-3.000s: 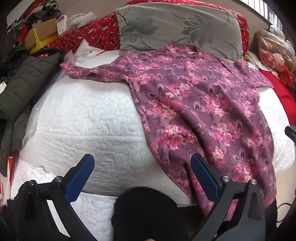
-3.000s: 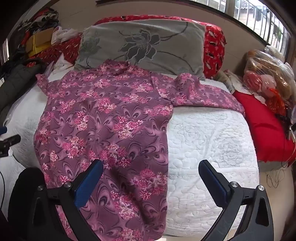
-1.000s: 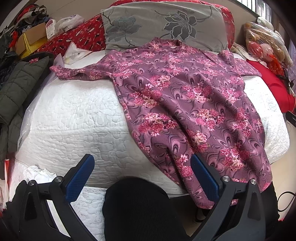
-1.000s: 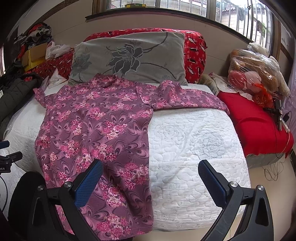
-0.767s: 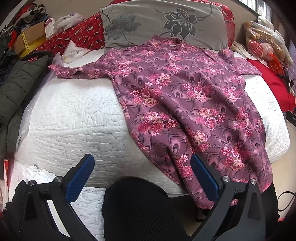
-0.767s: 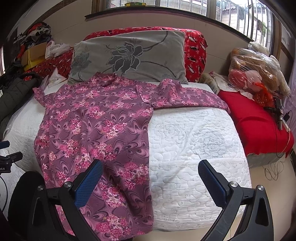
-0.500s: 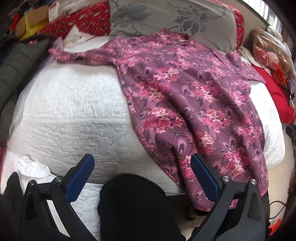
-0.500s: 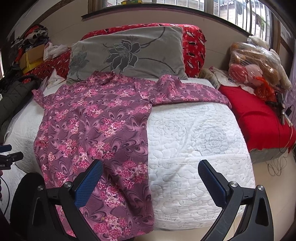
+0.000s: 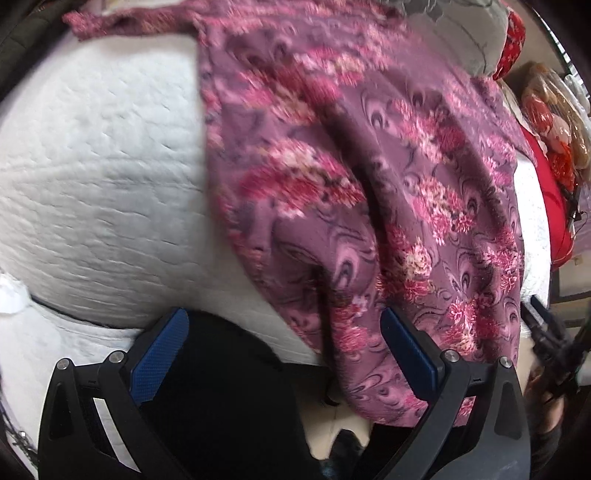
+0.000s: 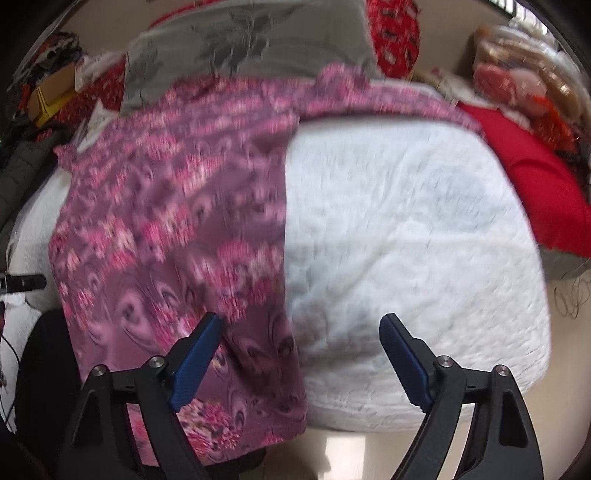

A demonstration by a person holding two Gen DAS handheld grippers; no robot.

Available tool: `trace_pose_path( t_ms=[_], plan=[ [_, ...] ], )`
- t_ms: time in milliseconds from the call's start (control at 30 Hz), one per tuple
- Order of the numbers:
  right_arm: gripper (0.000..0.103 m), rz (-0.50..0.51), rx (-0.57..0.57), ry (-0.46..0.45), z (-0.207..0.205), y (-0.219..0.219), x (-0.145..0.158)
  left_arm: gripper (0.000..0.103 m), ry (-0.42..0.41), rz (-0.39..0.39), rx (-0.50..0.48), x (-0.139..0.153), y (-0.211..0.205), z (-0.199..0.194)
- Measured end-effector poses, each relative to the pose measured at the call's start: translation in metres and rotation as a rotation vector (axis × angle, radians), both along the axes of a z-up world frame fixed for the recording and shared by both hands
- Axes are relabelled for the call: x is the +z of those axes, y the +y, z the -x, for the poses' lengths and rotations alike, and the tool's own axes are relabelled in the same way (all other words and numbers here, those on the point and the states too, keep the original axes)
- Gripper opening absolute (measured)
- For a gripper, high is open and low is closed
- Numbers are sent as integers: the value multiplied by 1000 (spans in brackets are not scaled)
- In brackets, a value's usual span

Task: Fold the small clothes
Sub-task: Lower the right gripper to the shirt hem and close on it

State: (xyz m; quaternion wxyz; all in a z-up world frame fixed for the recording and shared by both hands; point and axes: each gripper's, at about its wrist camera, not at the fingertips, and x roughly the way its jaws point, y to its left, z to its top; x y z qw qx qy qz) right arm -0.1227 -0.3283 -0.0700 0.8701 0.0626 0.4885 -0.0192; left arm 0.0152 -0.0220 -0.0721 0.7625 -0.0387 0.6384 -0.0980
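- Two hand-held grippers, both spread wide with blue pads, nothing pinched in either.
- At far left of the right wrist view, glimpsed a dark green jacket (image 10: 22,173) and a yellow box (image 10: 50,98) among clutter, all blurred.
- Saw the left hand-held gripper (image 9: 284,350) low at the near edge of the bed (image 9: 99,184), its left pad in front of a black rounded shape (image 9: 221,398), its right pad in front of the hanging hem of the garment.
- Found the purple floral shirt (image 9: 369,192) spread flat across the white quilted bed, collar end toward the grey pillow (image 9: 458,33), lower part draped over the near edge and hanging down.
- Noted one sleeve (image 9: 122,22) stretched out to the left along the top of the bed.
- Noted a deep shadowed crease running down the middle of the shirt in the left wrist view.
- In the right wrist view, placed the right hand-held gripper (image 10: 299,350) at the near bed edge, left pad over the shirt's hanging right side, right pad over bare white quilt (image 10: 406,229).
- Could not tell whether either pad touched cloth; both views motion-blurred.
- Farther right, a second sleeve (image 10: 388,96) lay across the top of the quilt toward a red cushion (image 10: 535,173).
- At far right, plastic bags (image 10: 524,81) with reddish contents sat behind the cushion.
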Motion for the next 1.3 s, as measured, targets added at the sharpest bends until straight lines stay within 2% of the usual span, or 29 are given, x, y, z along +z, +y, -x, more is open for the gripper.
trace_pose_path(
  t_ms=[33,67,100,167,200,233,267,300,400,567,600,667,733,800,967,1000,1067,1133,1167,1200,1267,1300],
  plan=[
    [79,-10,14,22,-2,2,-7,103,25,12,5,-4,-3,0],
    [73,-18,28,48,-4,4,-14,102,51,37,12,-9,-6,-2],
    [68,-28,40,74,-6,6,-21,98,92,80,26,-15,-9,-3],
    [67,-7,54,96,-8,12,-30,65,148,142,53,-25,-10,-6],
    [63,4,58,89,-7,13,-30,30,196,171,65,-32,-10,-9],
    [56,9,61,81,-6,13,-28,27,206,181,76,-32,-7,-10],
    [28,-1,69,69,-3,11,-25,19,209,202,85,-30,-3,-10],
    [7,-58,95,59,-1,9,-22,8,203,243,89,-25,3,-9],
    [7,-106,116,6,12,6,-1,7,128,272,98,11,25,-2],
    [7,-327,102,-157,45,-14,60,8,16,315,118,83,67,14],
    [1,-369,104,-191,51,-17,72,8,0,307,117,93,72,15],
    [2,-421,110,-245,63,-20,91,6,-19,277,116,108,81,16],
    [2,-442,101,-263,61,-21,101,5,-38,210,120,112,87,18],
    [2,-442,72,-255,60,-24,92,6,-39,143,138,101,97,17],
    [2,-439,-64,-84,51,-42,30,6,15,219,182,64,123,17],
    [2,-456,-86,-58,51,-45,20,8,20,244,176,58,124,15],
    [2,-502,-104,-39,49,-49,10,20,29,290,152,56,121,16],
    [2,-508,-100,-48,47,-49,14,47,25,376,106,56,118,19],
    [2,-506,-85,-51,45,-48,17,53,14,425,72,55,115,20],
    [2,-499,-76,-55,44,-46,19,59,3,445,48,56,112,21],
    [2,-486,-61,-49,40,-45,16,60,-34,445,-16,55,104,22],
    [3,-482,-59,-42,38,-40,14,64,-41,433,-45,53,99,22]
  ],
)
